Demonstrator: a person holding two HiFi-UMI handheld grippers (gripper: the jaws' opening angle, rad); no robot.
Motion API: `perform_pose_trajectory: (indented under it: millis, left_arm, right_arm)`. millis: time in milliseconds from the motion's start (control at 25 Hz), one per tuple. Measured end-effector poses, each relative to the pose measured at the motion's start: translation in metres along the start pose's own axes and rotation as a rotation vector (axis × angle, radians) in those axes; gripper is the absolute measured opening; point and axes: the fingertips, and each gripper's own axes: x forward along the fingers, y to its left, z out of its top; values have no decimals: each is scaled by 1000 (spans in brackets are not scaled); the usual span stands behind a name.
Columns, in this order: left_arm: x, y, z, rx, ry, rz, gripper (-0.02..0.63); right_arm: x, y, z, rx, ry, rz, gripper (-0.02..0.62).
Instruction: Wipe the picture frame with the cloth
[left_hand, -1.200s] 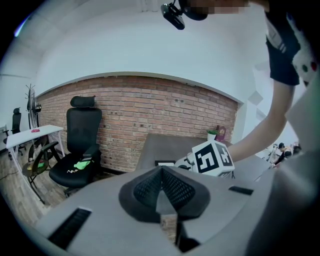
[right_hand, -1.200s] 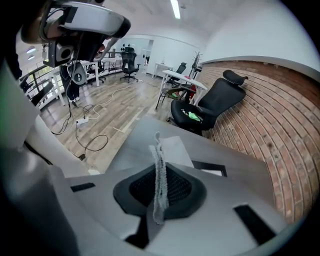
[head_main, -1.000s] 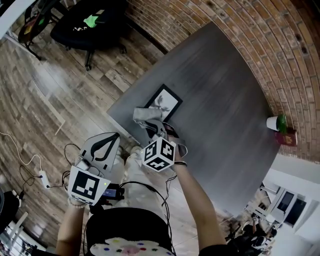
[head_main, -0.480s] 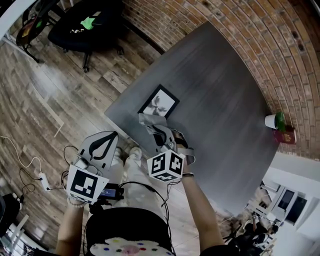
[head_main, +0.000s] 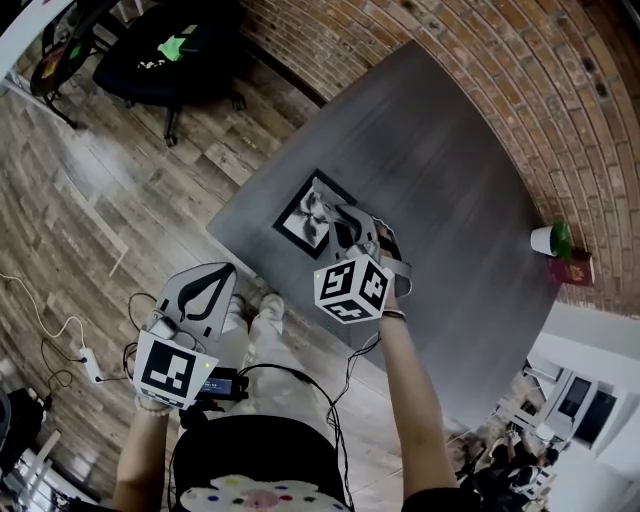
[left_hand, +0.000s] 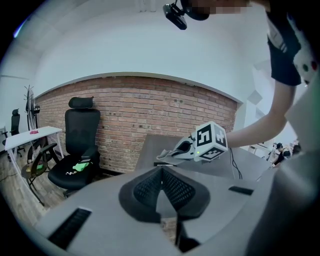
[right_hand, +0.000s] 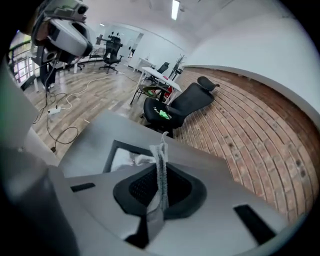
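A black picture frame (head_main: 300, 214) with a pale print lies flat near the near-left corner of the grey table (head_main: 440, 190). My right gripper (head_main: 340, 225) is over the frame's right part, shut on a grey cloth (head_main: 322, 208) that drapes onto the picture. In the right gripper view the cloth (right_hand: 161, 160) stands pinched between the jaws, with the frame (right_hand: 122, 150) just beyond. My left gripper (head_main: 205, 288) hangs off the table over the floor, jaws together and empty. The left gripper view shows the right gripper (left_hand: 207, 142) and the cloth (left_hand: 167, 156) ahead.
A black office chair (head_main: 165, 55) stands on the wooden floor at the far left. A brick wall (head_main: 520, 90) runs behind the table. A white cup with a green plant (head_main: 548, 243) and a red book (head_main: 572, 272) sit at the table's far right. A power strip (head_main: 85, 355) and cables lie on the floor.
My right gripper has carried the cloth forward from the table's near edge onto the picture frame. The left gripper has stayed where it was.
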Motion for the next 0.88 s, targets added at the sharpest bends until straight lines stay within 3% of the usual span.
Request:
perform_pose_trajectory:
  millis: [120, 320, 480, 880]
  left_arm:
    - [0, 0, -2, -3, 5, 2, 9]
    - [-3, 0, -8, -15, 22, 8, 9]
    - [-1, -2, -5, -3, 19, 3, 9]
    - [-1, -9, -2, 2, 5, -4, 9]
  right_arm:
    - [18, -8, -9, 24, 36, -6, 16]
    - [37, 8, -17, -83, 78, 39, 17]
    - [47, 33, -22, 12, 93, 139, 17]
    - [33, 70, -12, 12, 53, 196, 16]
